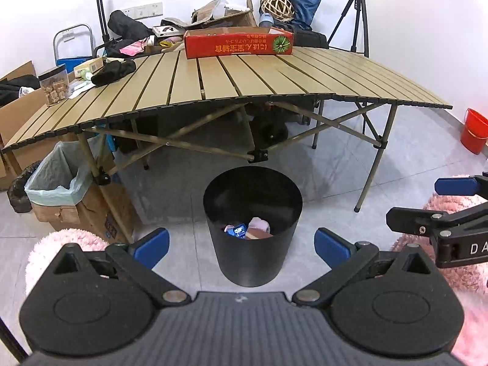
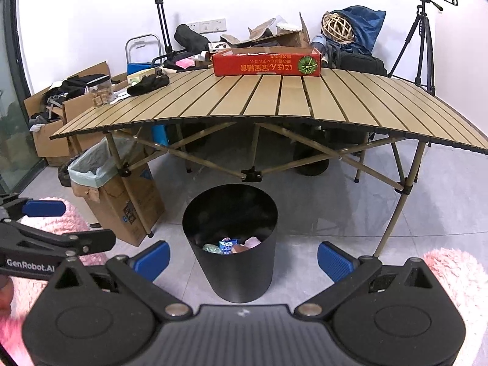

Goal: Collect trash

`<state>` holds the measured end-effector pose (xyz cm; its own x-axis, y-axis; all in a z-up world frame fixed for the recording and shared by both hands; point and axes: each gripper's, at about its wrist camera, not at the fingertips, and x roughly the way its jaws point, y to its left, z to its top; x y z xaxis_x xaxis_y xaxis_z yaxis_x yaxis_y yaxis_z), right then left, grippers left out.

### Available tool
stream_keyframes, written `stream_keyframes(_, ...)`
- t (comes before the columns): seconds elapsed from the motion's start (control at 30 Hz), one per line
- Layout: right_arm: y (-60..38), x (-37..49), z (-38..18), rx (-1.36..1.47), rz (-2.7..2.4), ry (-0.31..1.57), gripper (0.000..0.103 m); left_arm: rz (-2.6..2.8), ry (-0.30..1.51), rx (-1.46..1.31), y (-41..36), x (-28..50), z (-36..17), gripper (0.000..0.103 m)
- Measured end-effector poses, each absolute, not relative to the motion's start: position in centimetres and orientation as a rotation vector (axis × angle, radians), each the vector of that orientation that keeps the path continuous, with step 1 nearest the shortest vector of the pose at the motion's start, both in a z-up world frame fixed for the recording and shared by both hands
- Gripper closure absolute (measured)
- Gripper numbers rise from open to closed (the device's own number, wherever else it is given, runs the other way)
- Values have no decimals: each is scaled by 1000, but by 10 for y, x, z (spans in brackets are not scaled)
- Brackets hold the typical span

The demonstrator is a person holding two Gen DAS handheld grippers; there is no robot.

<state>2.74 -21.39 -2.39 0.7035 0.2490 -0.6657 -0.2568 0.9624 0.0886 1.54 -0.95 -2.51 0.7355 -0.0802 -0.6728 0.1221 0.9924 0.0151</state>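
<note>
A black round bin (image 1: 253,238) stands on the grey tile floor in front of the folding table, seen also as the bin (image 2: 231,262) in the right wrist view. Inside lie blue, pink and greenish wrappers (image 1: 247,230) (image 2: 228,245). My left gripper (image 1: 242,247) hangs open above the floor, its blue pads either side of the bin, holding nothing. My right gripper (image 2: 244,259) is likewise open and empty, framing the same bin. Each gripper shows in the other's view at the side: the right one (image 1: 433,201), the left one (image 2: 61,222).
A slatted tan table (image 1: 231,85) carries a red carton (image 1: 239,42), a jar (image 1: 55,85) and dark cloth (image 1: 113,71). A lined cardboard box (image 1: 61,183) stands left of the bin. A red bucket (image 1: 474,129) and tripod (image 1: 355,15) are right. Pink fluffy fabric (image 2: 460,280) flanks both grippers.
</note>
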Motion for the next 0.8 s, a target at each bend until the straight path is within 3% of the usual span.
stream_keyframes(0.8, -214, 28, -23, -8, 277, 742, 0, -109, 731, 66, -10, 16, -24, 0)
